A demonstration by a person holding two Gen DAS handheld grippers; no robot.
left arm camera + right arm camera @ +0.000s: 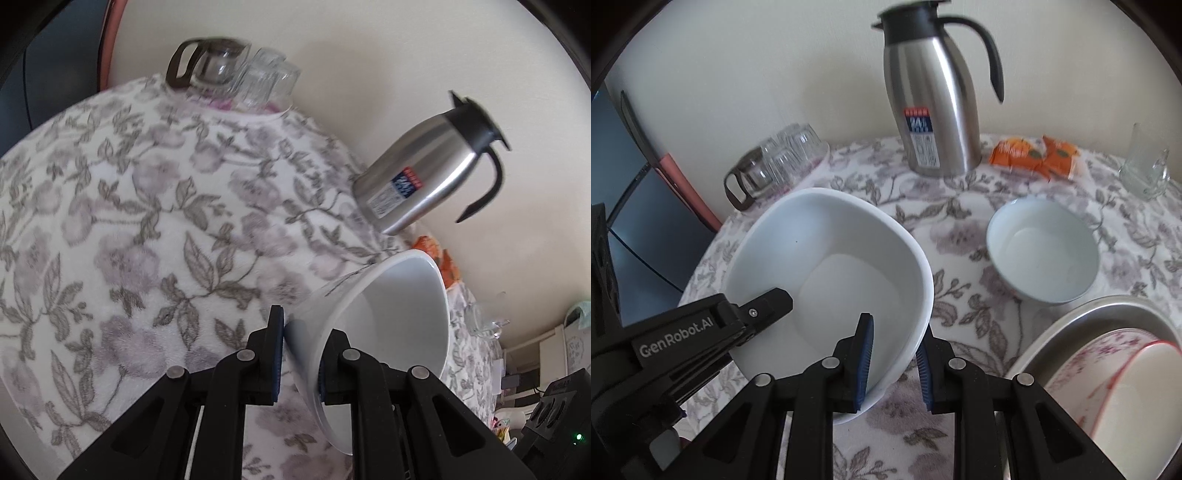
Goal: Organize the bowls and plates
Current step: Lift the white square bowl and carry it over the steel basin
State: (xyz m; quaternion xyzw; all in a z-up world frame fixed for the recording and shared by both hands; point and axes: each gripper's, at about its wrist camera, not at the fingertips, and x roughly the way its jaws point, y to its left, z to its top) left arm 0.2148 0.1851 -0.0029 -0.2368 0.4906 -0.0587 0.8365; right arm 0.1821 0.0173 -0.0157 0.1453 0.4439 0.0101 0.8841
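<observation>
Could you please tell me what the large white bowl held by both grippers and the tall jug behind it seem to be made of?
Large white bowl: probably glazed ceramic, though melamine is possible; smooth, glossy, opaque white with a thick rolled rim.
Tall jug: brushed stainless steel body showing vertical streaked reflections, with what looks like a black plastic lid and handle.

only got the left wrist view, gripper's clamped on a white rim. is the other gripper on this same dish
Observer: Yes. The right gripper pinches the near rim of the same large white bowl, and the left gripper holds its left rim.
Operator: any other bowls out there
Observer: A smaller white bowl sits alone on the floral tablecloth, right of the large one.
Operator: where would this one go
Observer: Perhaps the metal basin at lower right; it already holds a floral dish and a red-rimmed one.
</observation>
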